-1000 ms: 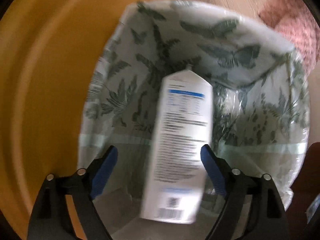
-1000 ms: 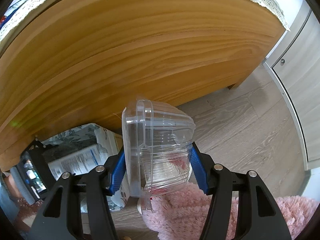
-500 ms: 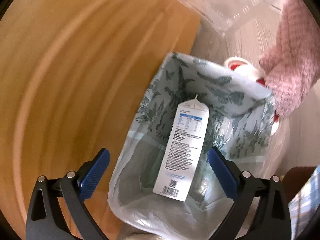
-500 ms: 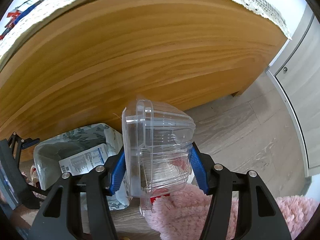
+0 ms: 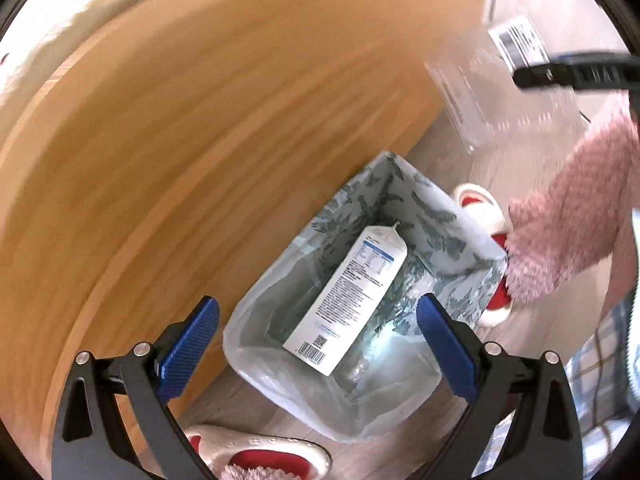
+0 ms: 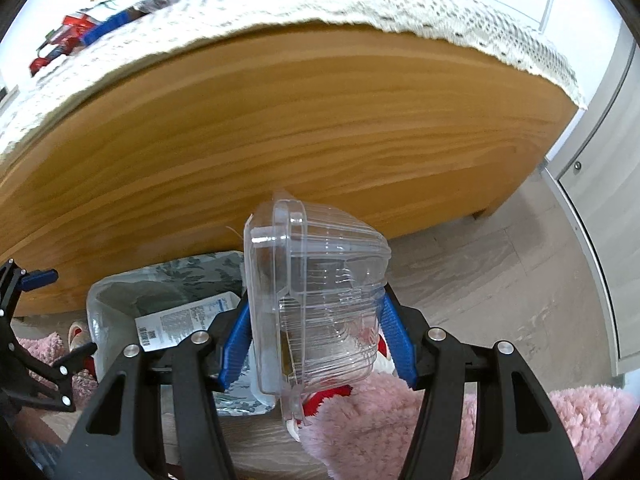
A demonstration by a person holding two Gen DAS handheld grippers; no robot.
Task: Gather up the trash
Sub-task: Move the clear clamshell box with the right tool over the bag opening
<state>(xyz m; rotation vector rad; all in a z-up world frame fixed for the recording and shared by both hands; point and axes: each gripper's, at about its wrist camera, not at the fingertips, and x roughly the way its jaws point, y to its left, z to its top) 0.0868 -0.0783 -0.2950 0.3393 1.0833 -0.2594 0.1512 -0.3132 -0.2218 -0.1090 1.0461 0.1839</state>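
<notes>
Left wrist view: left gripper (image 5: 318,326) spread wide, nothing between the blue pads. Below it, centre of frame, the bin (image 5: 472,240) with its leaf-print liner stands on the floor beside the wooden panel (image 5: 240,120). Carton (image 5: 348,296) lies slanted inside the bin, barcode end toward the lower edge. Slipper (image 5: 480,204) just right of the bin; pink fleece (image 5: 568,232) at right edge.

Right wrist view: right gripper (image 6: 314,342) partly open, pads pressed on both sides of the clamshell (image 6: 316,300), clear plastic, held on edge at frame centre. Bin at lower left, carton visible in it. Lace cloth (image 6: 440,12) over the table top, upper frame.
</notes>
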